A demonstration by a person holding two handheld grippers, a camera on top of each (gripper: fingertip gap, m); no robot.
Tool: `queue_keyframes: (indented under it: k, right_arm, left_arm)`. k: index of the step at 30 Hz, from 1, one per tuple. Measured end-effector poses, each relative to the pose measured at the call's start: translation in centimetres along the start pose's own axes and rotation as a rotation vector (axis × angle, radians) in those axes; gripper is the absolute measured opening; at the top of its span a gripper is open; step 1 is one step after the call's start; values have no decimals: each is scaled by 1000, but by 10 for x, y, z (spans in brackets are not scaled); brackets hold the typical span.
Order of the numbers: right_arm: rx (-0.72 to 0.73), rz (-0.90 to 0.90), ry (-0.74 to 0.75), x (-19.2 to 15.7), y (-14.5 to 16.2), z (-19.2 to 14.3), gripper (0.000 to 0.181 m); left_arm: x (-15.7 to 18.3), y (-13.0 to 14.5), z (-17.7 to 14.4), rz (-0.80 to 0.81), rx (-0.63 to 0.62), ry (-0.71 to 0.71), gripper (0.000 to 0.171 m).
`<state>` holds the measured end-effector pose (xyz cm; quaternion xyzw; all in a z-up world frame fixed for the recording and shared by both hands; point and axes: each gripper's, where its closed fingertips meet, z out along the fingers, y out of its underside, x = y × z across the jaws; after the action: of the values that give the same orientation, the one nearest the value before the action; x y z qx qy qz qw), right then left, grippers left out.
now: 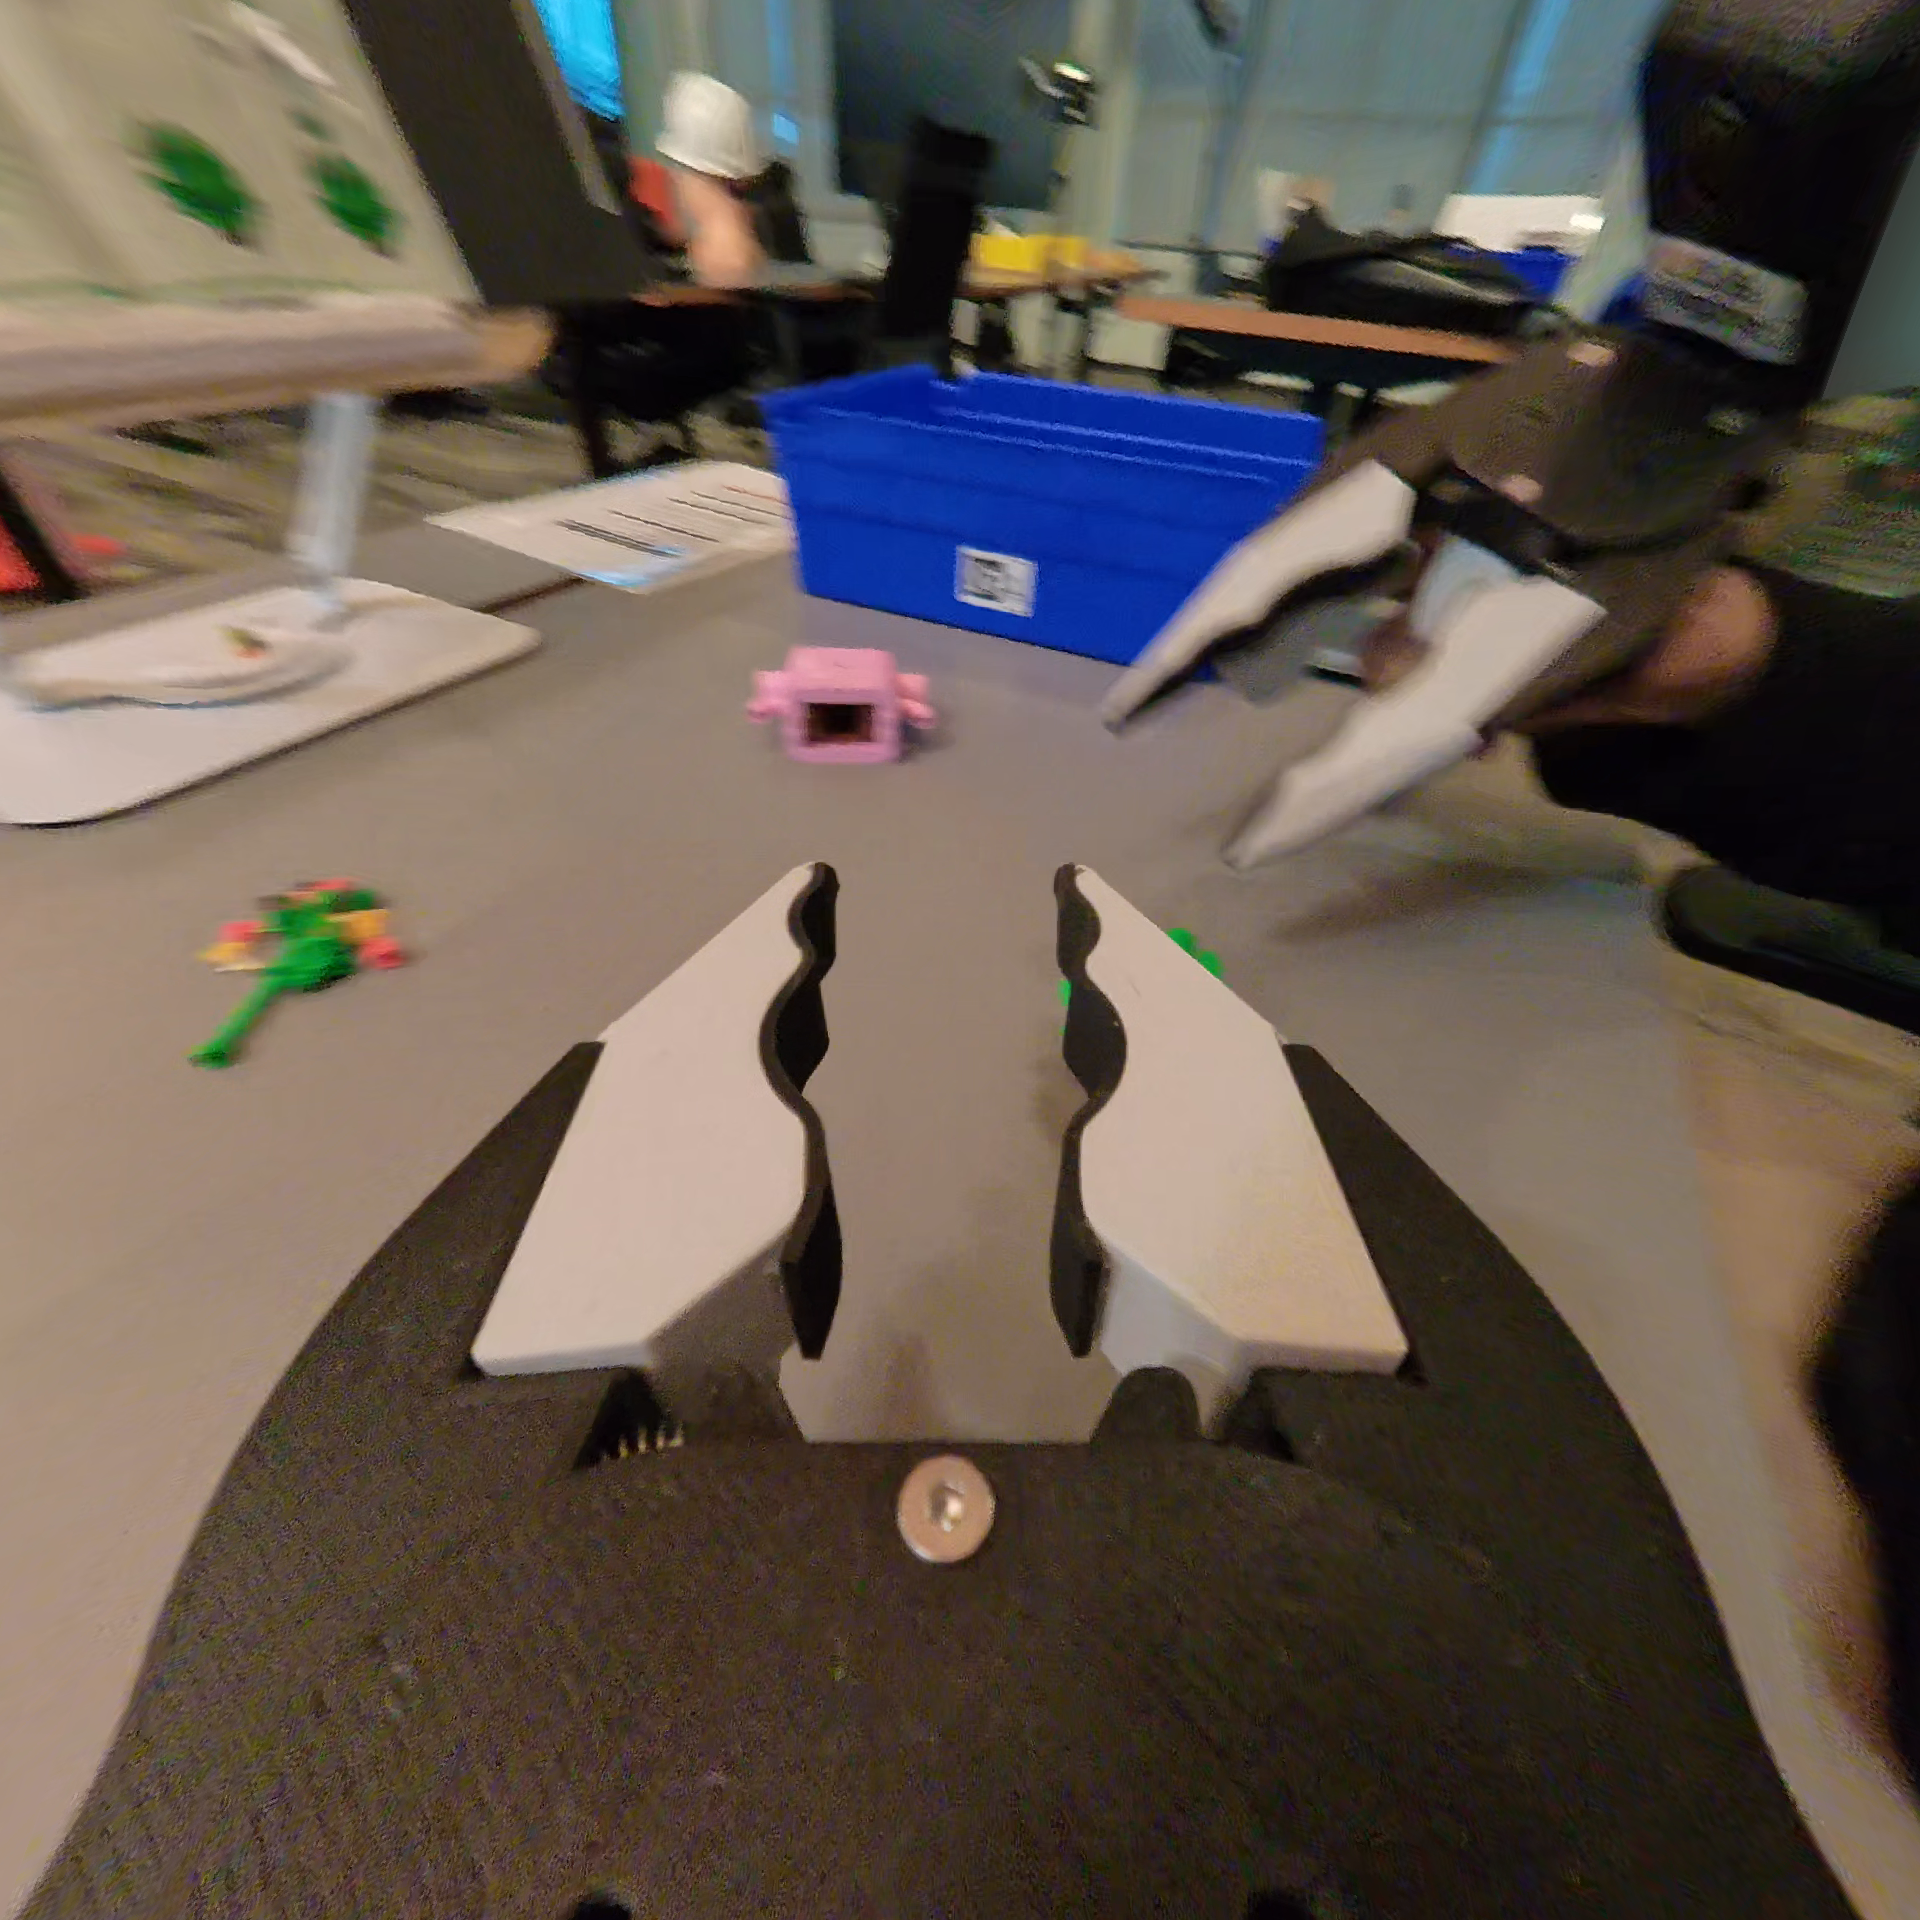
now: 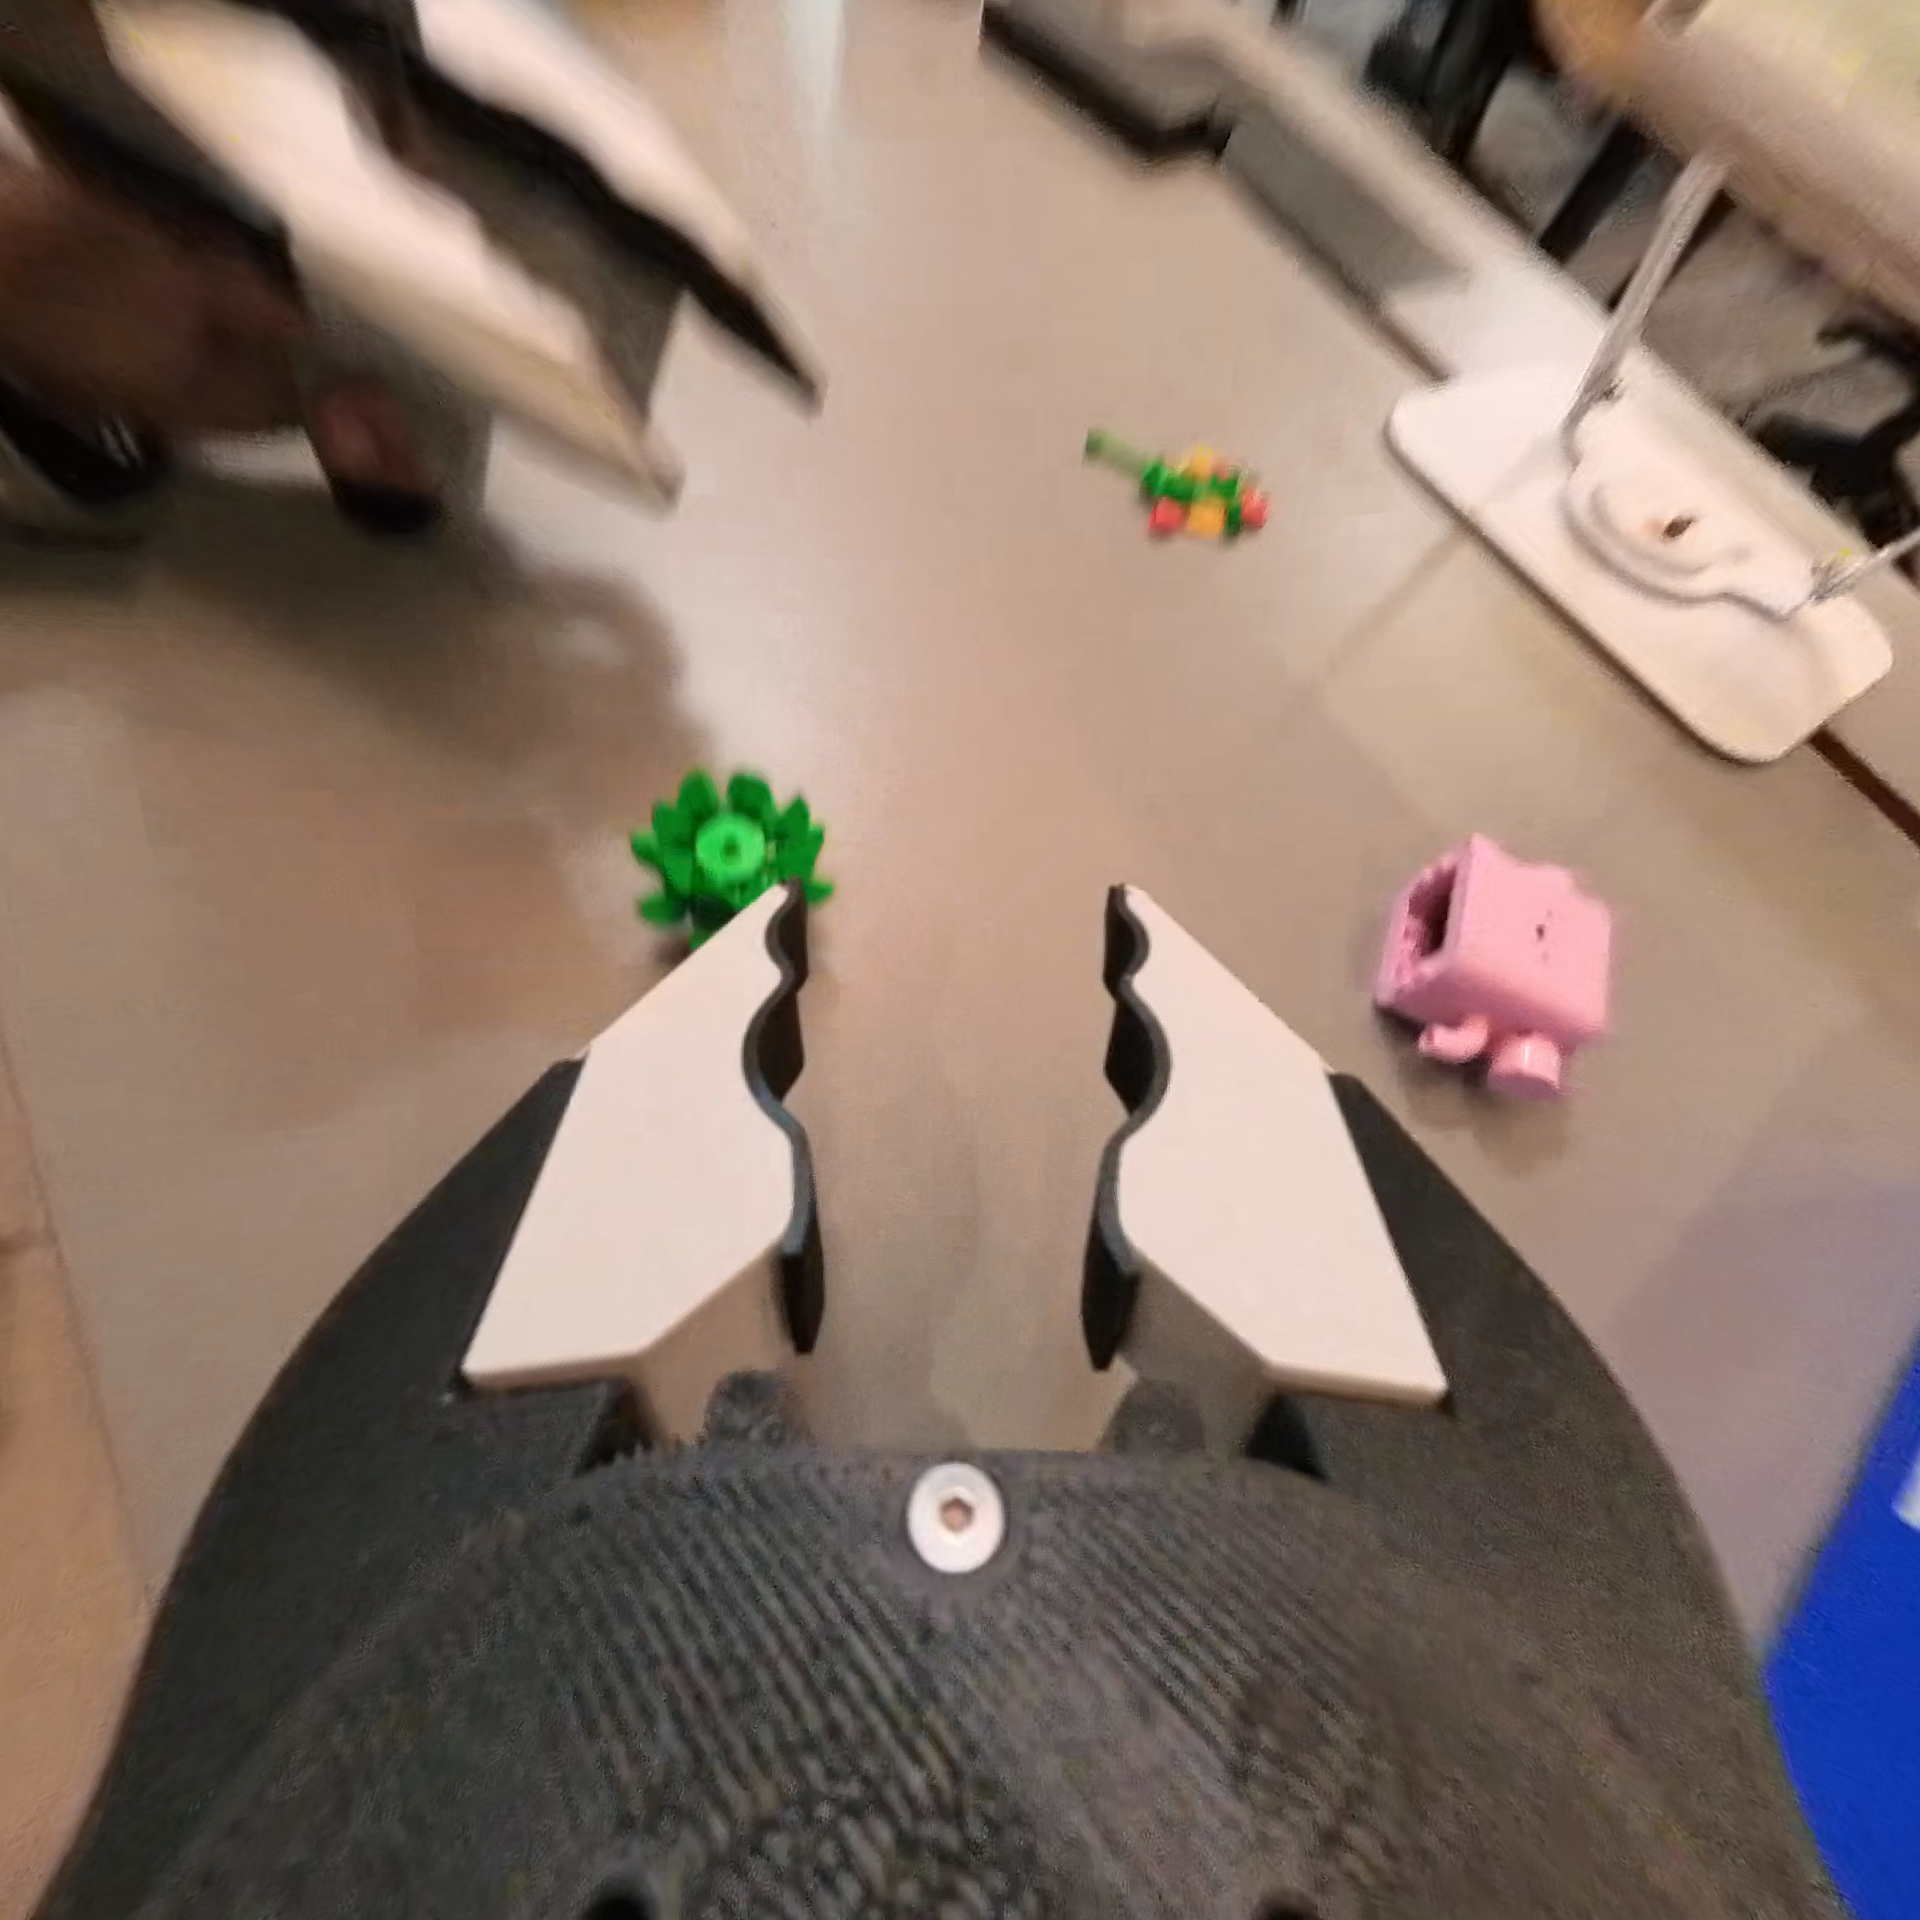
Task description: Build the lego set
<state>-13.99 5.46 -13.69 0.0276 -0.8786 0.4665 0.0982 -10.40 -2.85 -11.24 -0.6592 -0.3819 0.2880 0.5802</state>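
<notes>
Left wrist view: your left gripper point(image 1: 945, 883) gapes, empty, above the bench point(image 1: 623, 1039). Pink block point(image 1: 837, 707) far centre; stem point(image 1: 296, 951) left; bin point(image 1: 1039, 499) beyond.

Right wrist view: your right gripper point(image 2: 956, 899) gapes, empty. Leaf piece point(image 2: 727, 847) by its left tip; the pink block lies right. Pieces look light, stiff, slippery: pinch flat sides, not leaf tips.

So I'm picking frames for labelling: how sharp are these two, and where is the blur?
Left wrist view: left gripper crisp, right gripper and background motion-smeared, pink block soft. Right wrist view: blurrier overall; left gripper streaked, green leafy piece still readable; wide-angle bending at the edges.
</notes>
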Motion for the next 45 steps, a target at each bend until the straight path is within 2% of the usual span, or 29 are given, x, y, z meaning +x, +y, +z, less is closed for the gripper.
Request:
queue_keyframes:
  k: [3, 5, 8, 12, 15, 21, 27, 32, 37, 40, 45]
  right_arm:
    - [304, 183, -146, -3, -32, -6, 60]
    - [404, 292, -260, -15, -37, -8, 61]
    - [323, 291, -342, -40, -20, 0, 62]
    - [245, 220, -270, -45, -12, 9, 62]
    - [199, 166, -232, -49, -7, 16, 55]
    - [153, 156, -252, -53, -3, 21, 54]
    - [180, 225, -319, -52, -6, 18, 52]
    - [185, 160, -347, -53, -10, 24, 57]
    - [196, 143, -422, -57, -13, 23, 57]
    - [197, 129, -406, -57, -12, 23, 53]
    - [157, 116, -366, -56, -8, 30, 52]
  left_arm:
    - [25, 3, 7, -3, -26, 143, 48]
    - [33, 6, 9, 10, -48, 174, 51]
    - [47, 20, 15, 35, -148, 229, 51]
    - [54, 41, 25, 67, -297, 237, 53]
    - [51, 49, 29, 50, -356, 223, 54]
    - [56, 52, 29, 83, -371, 236, 45]
    - [56, 52, 35, 57, -380, 251, 53]
    - [54, 54, 38, 9, -399, 266, 45]
    - [56, 54, 37, 2, -402, 284, 46]
    - [57, 57, 38, -5, -420, 293, 46]
    - [54, 63, 41, -37, -466, 280, 35]
